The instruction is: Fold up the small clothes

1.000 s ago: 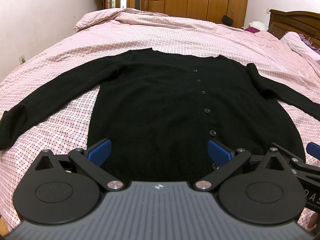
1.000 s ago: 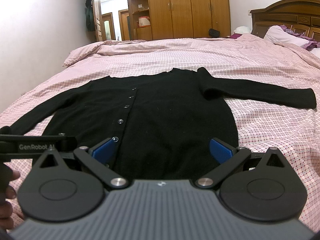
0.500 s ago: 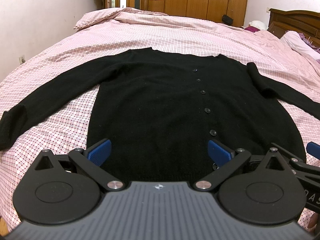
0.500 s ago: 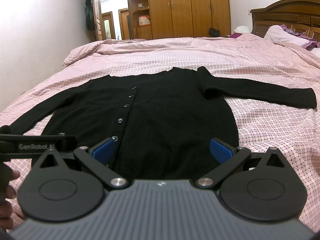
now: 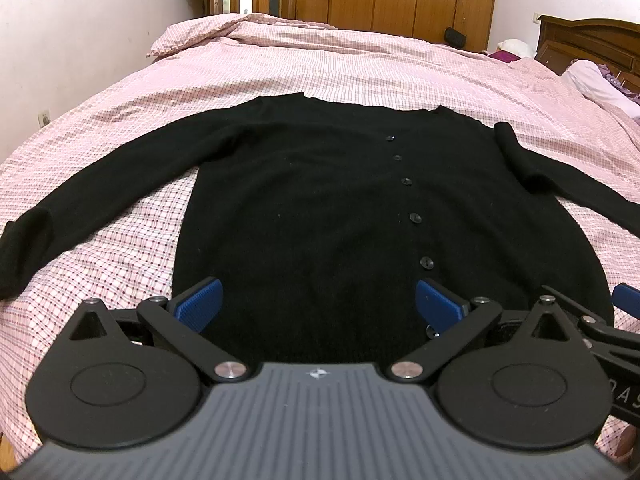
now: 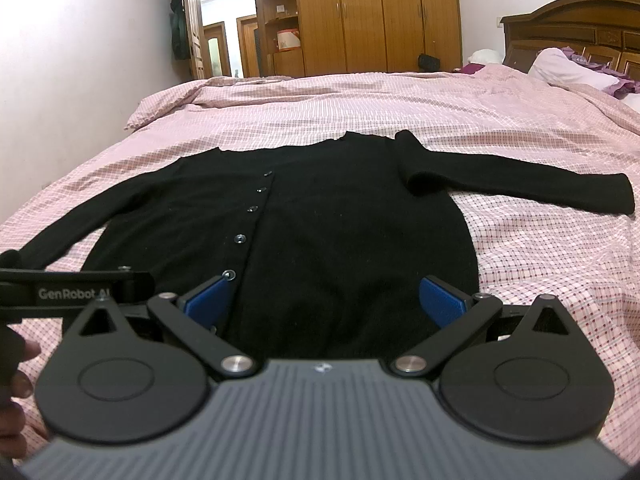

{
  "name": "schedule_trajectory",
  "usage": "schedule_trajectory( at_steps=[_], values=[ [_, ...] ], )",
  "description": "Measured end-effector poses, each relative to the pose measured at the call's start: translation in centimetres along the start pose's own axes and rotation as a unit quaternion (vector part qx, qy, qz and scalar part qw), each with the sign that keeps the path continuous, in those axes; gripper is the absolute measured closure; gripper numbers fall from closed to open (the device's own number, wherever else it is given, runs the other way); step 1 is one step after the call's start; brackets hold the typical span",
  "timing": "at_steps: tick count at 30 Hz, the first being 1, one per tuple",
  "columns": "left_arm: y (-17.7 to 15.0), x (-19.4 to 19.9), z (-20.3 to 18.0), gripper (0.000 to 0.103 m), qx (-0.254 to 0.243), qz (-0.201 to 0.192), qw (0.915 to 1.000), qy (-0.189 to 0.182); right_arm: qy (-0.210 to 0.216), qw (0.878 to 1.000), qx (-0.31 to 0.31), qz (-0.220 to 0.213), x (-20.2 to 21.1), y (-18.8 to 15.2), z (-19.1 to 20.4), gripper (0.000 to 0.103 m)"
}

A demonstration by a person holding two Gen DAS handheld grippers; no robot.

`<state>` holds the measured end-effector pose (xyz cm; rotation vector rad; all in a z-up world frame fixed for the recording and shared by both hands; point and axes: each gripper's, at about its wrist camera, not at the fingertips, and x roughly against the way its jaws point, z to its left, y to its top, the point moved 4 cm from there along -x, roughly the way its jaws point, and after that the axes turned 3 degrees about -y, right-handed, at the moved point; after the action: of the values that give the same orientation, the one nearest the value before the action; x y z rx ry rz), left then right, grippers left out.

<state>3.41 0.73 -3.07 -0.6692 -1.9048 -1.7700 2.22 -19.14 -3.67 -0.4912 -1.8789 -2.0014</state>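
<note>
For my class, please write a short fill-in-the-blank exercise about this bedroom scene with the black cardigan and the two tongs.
1. The black knitted button-front cardigan lies spread flat on the pink checked ____.
2. Both of its sleeves are stretched ____ from the body.
3. The left tongs and the right tongs are both ____, gripping nothing.
4. The wooden wardrobe has its doors ____.

Missing words: bedspread; outward; open; closed
</note>
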Motion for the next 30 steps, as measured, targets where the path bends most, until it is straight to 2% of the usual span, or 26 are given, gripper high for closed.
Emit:
schedule_trajectory(
  at_steps=[16, 26, 30],
  values=[
    [0.2, -0.8, 0.2, 0.000, -0.005, 0.002, 1.0000, 0.003, 0.011, 1.000, -0.013, 0.012, -0.8, -0.1, -0.7, 0.000],
    [2.7, -1.6, 0.4, 0.000, -0.026, -0.007, 0.9996, -0.001, 0.019, 0.999, -0.033, 0.011, -1.5, 2.2, -2.8, 0.000],
    [4.2, -2.4, 0.5, 0.000, -0.017, 0.002, 0.9998, -0.012, 0.014, 0.999, -0.043, 0.011, -1.8, 3.7, -4.7, 0.000]
  ],
)
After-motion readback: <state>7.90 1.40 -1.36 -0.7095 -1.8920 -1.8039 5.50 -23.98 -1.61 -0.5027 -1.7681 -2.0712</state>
